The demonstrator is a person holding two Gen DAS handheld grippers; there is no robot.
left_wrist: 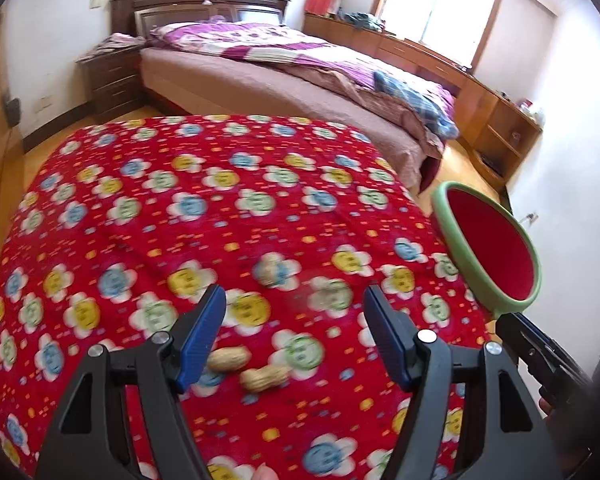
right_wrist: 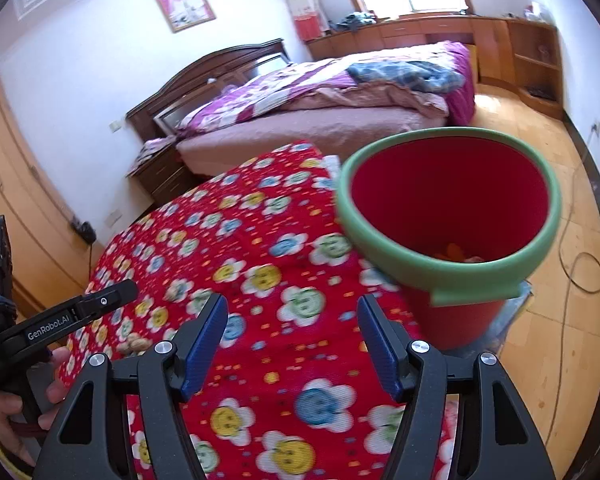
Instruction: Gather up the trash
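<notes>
1. Lower centre of left wrist view: left gripper (left_wrist: 294, 320) wide open, empty, above peanuts (left_wrist: 246, 366) on the red floral blanket (left_wrist: 140, 220).
2. Right gripper (right_wrist: 292, 328) jaws apart, holding nothing.
3. Right of centre: red bin (right_wrist: 452, 216), green rim, scraps inside.

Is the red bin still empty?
No. The right wrist view looks down into the bin and shows a few orange and pale scraps lying at its bottom.

The only writing I can read is "GenRobot.AI", in pale letters on the black arm of the left gripper (right_wrist: 112, 294), seen from the right wrist. Some smaller print is lower on its body, but too cut off to read.
</notes>
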